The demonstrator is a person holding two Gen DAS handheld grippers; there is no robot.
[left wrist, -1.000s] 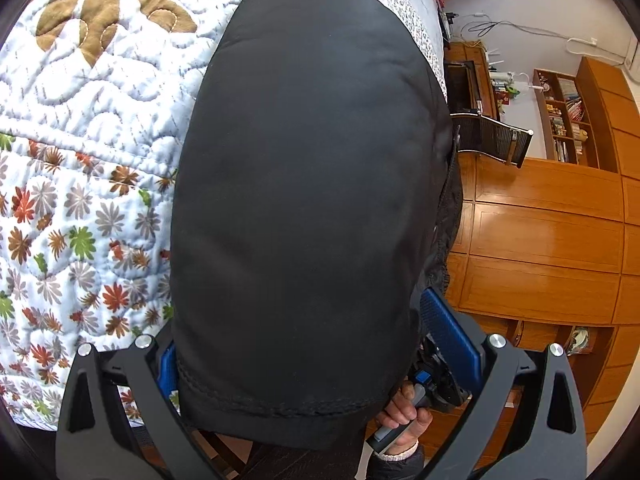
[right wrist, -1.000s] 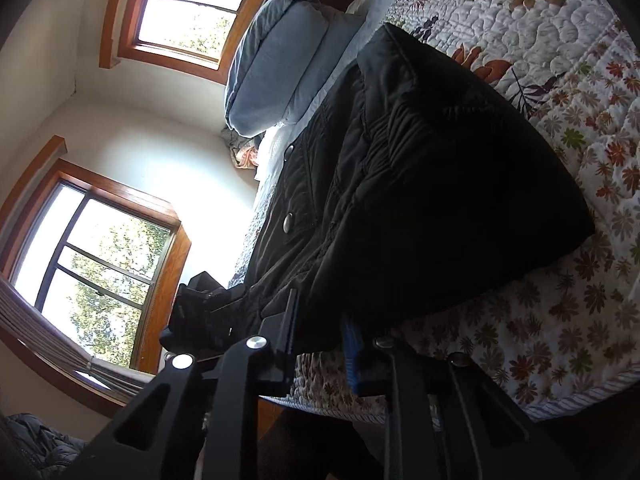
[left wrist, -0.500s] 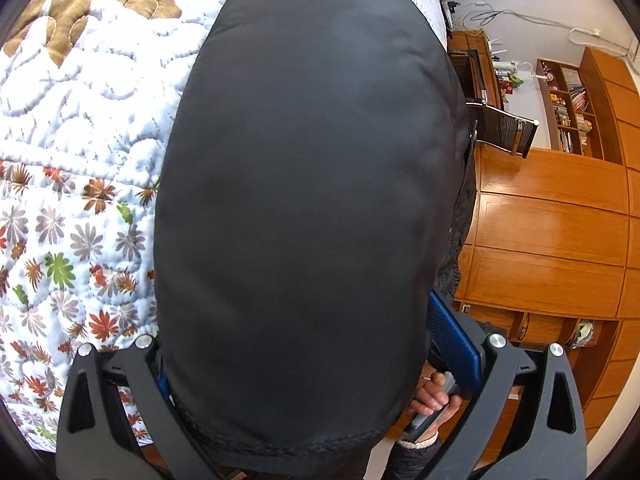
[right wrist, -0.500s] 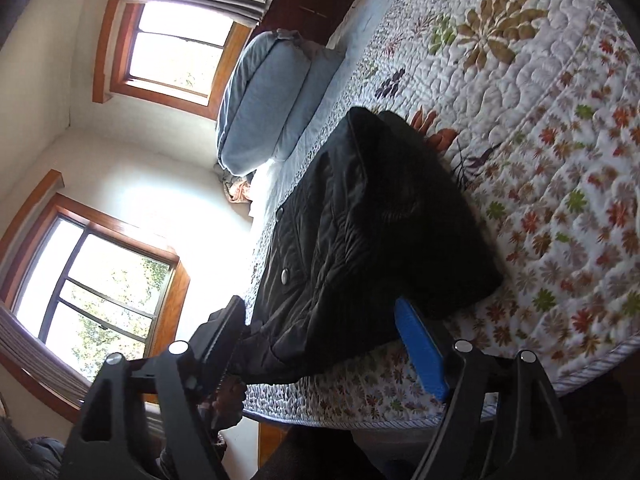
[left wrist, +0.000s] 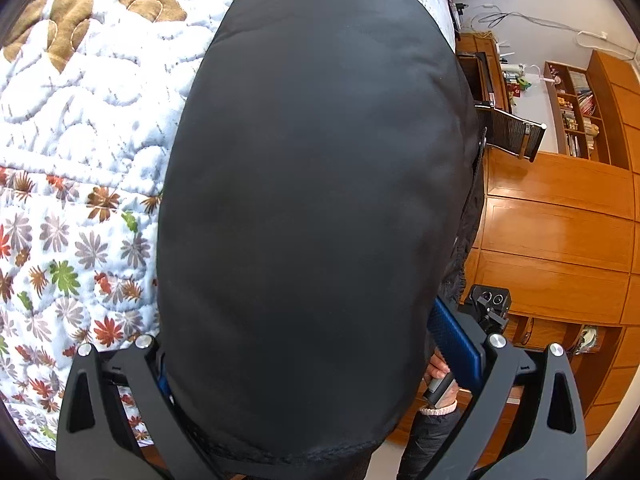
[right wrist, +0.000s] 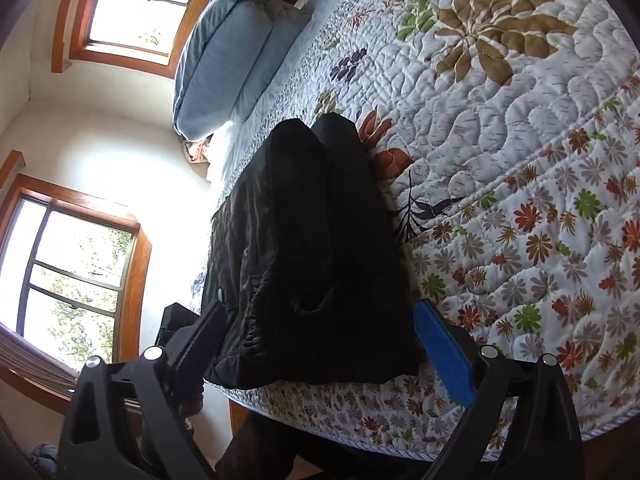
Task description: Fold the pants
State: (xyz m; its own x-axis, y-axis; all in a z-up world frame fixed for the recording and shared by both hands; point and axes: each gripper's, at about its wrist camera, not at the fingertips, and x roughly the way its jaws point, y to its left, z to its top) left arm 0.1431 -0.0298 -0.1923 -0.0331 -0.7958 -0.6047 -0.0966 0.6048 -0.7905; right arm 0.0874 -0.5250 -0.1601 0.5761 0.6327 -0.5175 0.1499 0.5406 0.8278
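Now the black pants (right wrist: 308, 256) lie folded on the quilt (right wrist: 520, 160). Right gripper (right wrist: 324, 352), just opening, stands wide and empty before them. Left gripper (left wrist: 316, 364) spans the pants; grip unclear.

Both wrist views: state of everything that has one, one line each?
pants: folded, lying at the bed's edge
left gripper: jaws open, pants fabric between them
right gripper: jaws just opened, clear of the pants
quilt: spread flat
pillow: at the far end of the bed
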